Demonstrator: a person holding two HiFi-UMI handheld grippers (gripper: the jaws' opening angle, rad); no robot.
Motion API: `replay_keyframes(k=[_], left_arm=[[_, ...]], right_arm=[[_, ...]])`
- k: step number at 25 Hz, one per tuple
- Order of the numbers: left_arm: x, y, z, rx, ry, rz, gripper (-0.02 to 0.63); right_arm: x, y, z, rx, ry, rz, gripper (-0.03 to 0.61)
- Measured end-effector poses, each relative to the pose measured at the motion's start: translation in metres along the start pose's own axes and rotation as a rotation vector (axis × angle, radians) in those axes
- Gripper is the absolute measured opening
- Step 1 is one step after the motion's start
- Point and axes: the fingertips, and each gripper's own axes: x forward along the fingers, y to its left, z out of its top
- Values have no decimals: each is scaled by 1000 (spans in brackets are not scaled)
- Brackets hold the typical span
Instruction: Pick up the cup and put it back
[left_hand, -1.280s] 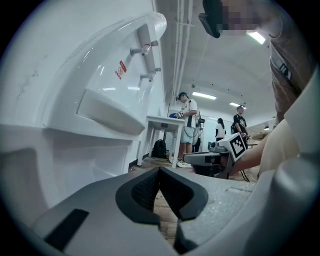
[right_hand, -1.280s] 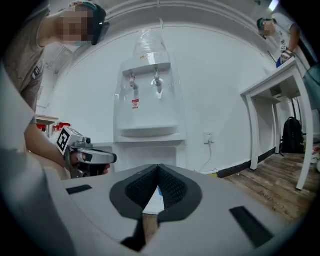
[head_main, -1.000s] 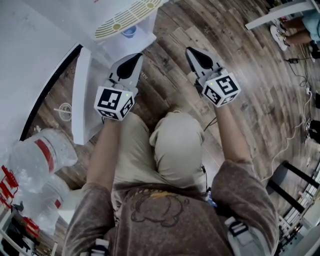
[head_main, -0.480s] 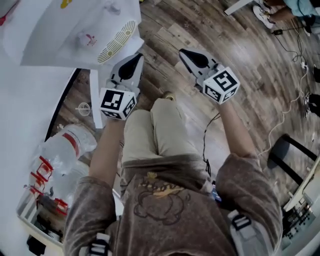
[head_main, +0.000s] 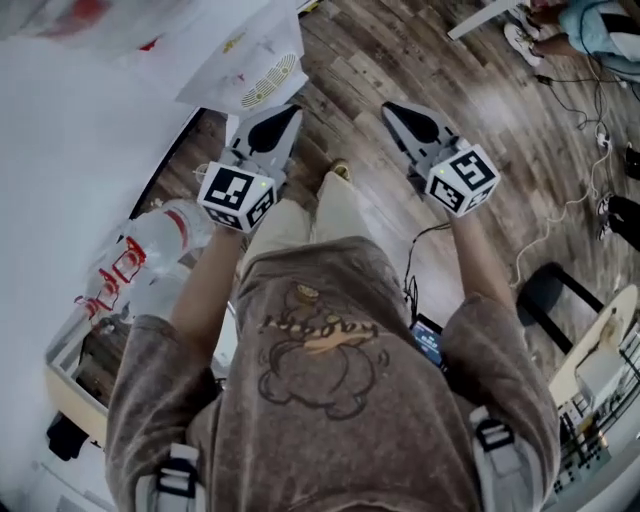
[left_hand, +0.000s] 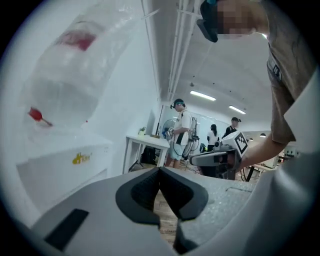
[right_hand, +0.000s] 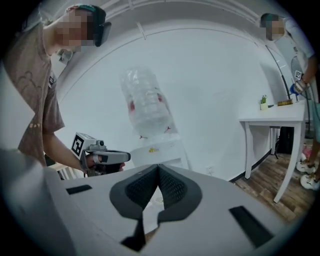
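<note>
No cup shows in any view. In the head view my left gripper (head_main: 284, 112) and right gripper (head_main: 396, 108) are held side by side over the wooden floor, both pointing away from me. A white water dispenser (head_main: 262, 62) with a slotted drip tray (head_main: 271, 80) stands just ahead of the left one. The left gripper (left_hand: 160, 169) has its jaws together with nothing between them. The right gripper (right_hand: 158, 166) is likewise shut and empty. An upturned clear water bottle (right_hand: 145, 107) sits on top of the dispenser (right_hand: 161, 146).
Several empty clear bottles (head_main: 150, 250) lie by the wall at my left. A white table (right_hand: 274, 120) stands to the right of the dispenser. Cables (head_main: 575, 205) and a black stand (head_main: 545, 295) lie on the floor at the right. People stand further back in the room (left_hand: 181, 131).
Both grippers have risen together, still side by side and shut. The head camera has risen too, so the dispenser's tray has slid toward the top left and more of my shirt shows.
</note>
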Motion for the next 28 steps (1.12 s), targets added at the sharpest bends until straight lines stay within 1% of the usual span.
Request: replay_keyframes(k=[2,4,6,8,12,15,25,28], left_arm=[[-18,-9,38,-8,-3,14,2],[-31,-18,70,0,-5,30,2],[-39,-24,92,15,-5,45,2],[-43,-29,105,19,-12,62,2],[-44,-38,120,16,-43,88,2],[-37,-39,131,25,-62,89,2],[-28,-45,146,18,-66,-5,2],[-24,-43,149,30,-77,-16,2]], right_arm=[[-14,12,35,16,-7,-1,5],[-24,21,67,6,-10,8,5],[-29,27,93,-7,-13,29,5],[-33,33,111,-36,-6,54,5],[-39,34,127,-81,11,101,5],[-40,26,136,-94,16,102,5],[-50,39,156,-131,-8,53,5],[-50,42,162,-158,-12,38,5]])
